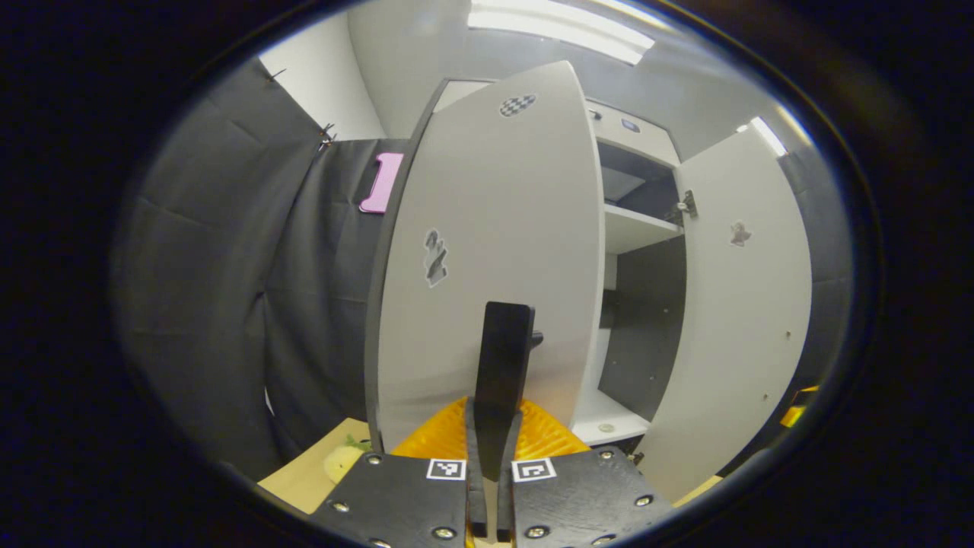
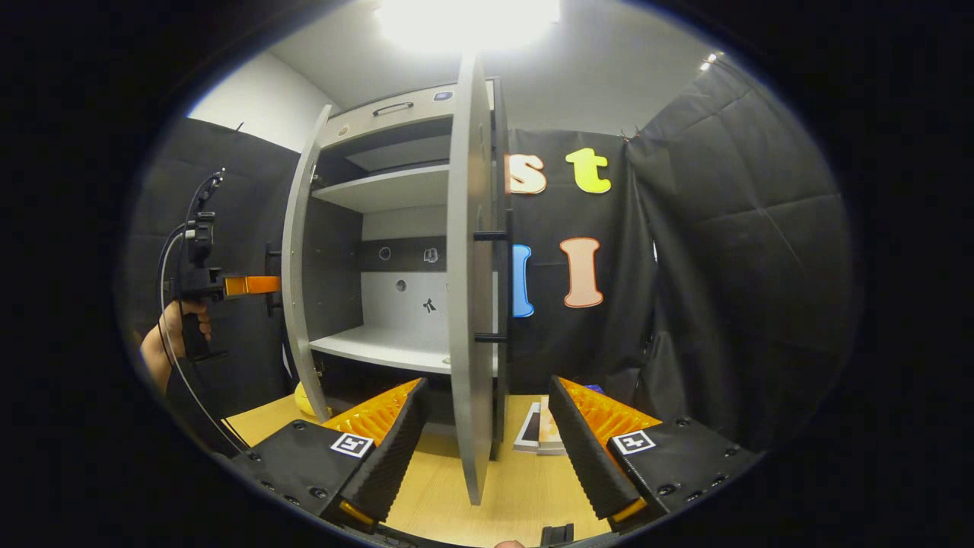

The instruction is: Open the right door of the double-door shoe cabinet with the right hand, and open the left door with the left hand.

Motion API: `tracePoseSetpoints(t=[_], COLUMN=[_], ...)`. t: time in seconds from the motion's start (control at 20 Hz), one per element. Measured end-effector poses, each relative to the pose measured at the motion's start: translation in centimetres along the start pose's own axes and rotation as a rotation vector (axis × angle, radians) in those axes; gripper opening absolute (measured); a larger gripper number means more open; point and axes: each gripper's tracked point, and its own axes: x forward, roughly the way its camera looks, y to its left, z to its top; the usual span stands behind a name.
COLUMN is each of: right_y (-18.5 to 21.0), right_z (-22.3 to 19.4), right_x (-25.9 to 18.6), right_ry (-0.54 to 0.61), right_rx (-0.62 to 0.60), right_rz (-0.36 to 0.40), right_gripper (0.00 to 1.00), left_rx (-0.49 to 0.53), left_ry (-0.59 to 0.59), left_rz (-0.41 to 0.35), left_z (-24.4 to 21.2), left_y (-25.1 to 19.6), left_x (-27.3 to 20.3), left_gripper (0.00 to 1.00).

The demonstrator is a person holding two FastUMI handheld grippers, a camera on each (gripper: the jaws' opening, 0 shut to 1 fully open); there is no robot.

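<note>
Jaws of the left gripper (image 1: 494,457) sit nearly closed at the bottom centre of the left gripper view, apparently pinched on the black handle (image 1: 504,358) of the left door (image 1: 487,251), which stands part-open across the middle of the frame; whether both pads truly press on the bar cannot be told. At the bottom of the right gripper view, the right gripper (image 2: 487,449) holds its jaws wide, one on each side of the right door (image 2: 468,304), seen edge-on at centre and touching neither.

Both doors of the shoe cabinet (image 2: 380,198) now stand away from the carcass, the right door at the right of the left gripper view swung fully out. The left looks to have some travel remaining. To finish well, the pull should probably follow the hinge's arc rather than a straight line, with the grip kept light so the handle does not twist out, and the right jaws drawn back clear of the door edge.

Counted: two doors, two grippers, one handle on each door, and two white shelves inside, upper and lower. At the far left of the right gripper view a hand (image 2: 179,327) holds the other gripper against the left door. Booklets (image 2: 539,430) lie on the table (image 2: 525,495) low in the frame.
</note>
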Motion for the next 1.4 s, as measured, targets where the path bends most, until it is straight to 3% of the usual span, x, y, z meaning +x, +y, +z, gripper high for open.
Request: tracePoseSetpoints(t=[0.25,0.3,0.65,0.85,0.9,0.95,1.0,1.1,1.2,1.4], right_y=[2.6,3.2,5.6,7.8,8.3,8.9,9.7,10.9,11.9,13.4], right_z=[-0.9,-0.9,-1.6,-1.6,-1.6,-1.6,-1.6,-1.8,-1.8,-1.6], right_x=[1.0,1.1,1.8,2.0,1.8,1.8,1.8,1.7,1.4,0.5], right_ry=[0.024,0.023,0.029,0.039,0.041,0.043,0.046,0.051,0.051,0.050], right_rx=[-0.028,-0.030,-0.025,-0.019,-0.025,-0.035,-0.046,-0.060,-0.058,-0.048], right_rz=[0.030,0.037,0.056,0.075,0.080,0.084,0.088,0.089,0.081,0.070], right_gripper=[0.93,0.98,0.98,0.98,0.93,0.98,0.98,0.98,0.98,1.00], left_rx=[0.005,0.005,0.005,0.044,0.054,0.080,0.062,0.070,0.124,0.106], left_ry=[-0.012,-0.011,-0.024,-0.035,-0.045,-0.043,-0.028,-0.016,-0.030,-0.070], left_rz=[0.010,0.010,0.053,0.152,0.188,0.196,0.162,0.126,0.122,0.128], left_z=[0.3,0.2,0.5,1.0,1.6,1.8,1.9,1.6,1.7,2.4], left_y=[0.2,0.2,1.0,4.9,6.7,9.2,11.0,10.7,10.0,10.3], left_x=[-0.5,-0.4,-0.8,-0.8,-1.1,-0.8,-1.7,-2.0,-2.2,-3.5], left_gripper=[0.07,0.07,0.06,0.06,0.05,0.07,0.02,0.03,0.02,0.02])
